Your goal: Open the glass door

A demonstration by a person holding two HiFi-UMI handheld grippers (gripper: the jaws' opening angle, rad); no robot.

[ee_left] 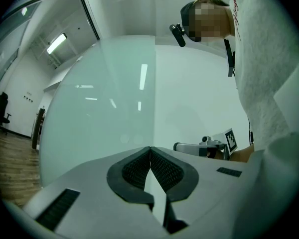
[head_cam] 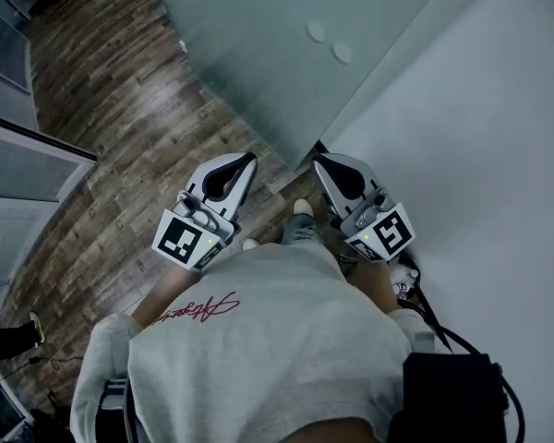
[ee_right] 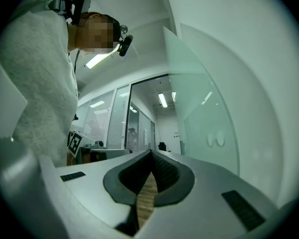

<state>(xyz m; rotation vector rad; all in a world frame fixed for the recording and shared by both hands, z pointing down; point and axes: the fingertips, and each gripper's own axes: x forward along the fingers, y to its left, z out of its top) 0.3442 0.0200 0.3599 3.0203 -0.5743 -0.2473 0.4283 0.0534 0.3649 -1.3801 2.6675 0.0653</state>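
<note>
The frosted glass door (head_cam: pixel 258 53) stands ahead of me, its edge meeting the white wall (head_cam: pixel 480 127) on the right. Two round fittings (head_cam: pixel 329 41) sit on the pane, and they also show in the right gripper view as round fittings (ee_right: pixel 214 140). My left gripper (head_cam: pixel 249 159) is held in front of my chest, shut and empty, short of the door's lower edge. My right gripper (head_cam: pixel 319 161) is beside it, also shut with nothing in it. In the left gripper view the left gripper (ee_left: pixel 150 148) points at the glass door (ee_left: pixel 99 113). The right gripper (ee_right: pixel 151 152) points past the glass door (ee_right: pixel 204 103).
Wooden floor (head_cam: pixel 120 127) spreads to the left, bounded by a glazed partition (head_cam: pixel 28 169). Another person's shoe (head_cam: pixel 35 326) stands at the lower left. Black cables (head_cam: pixel 448 335) and a dark box (head_cam: pixel 448 390) hang at my right side. A corridor with office windows (ee_right: pixel 114 123) lies beyond.
</note>
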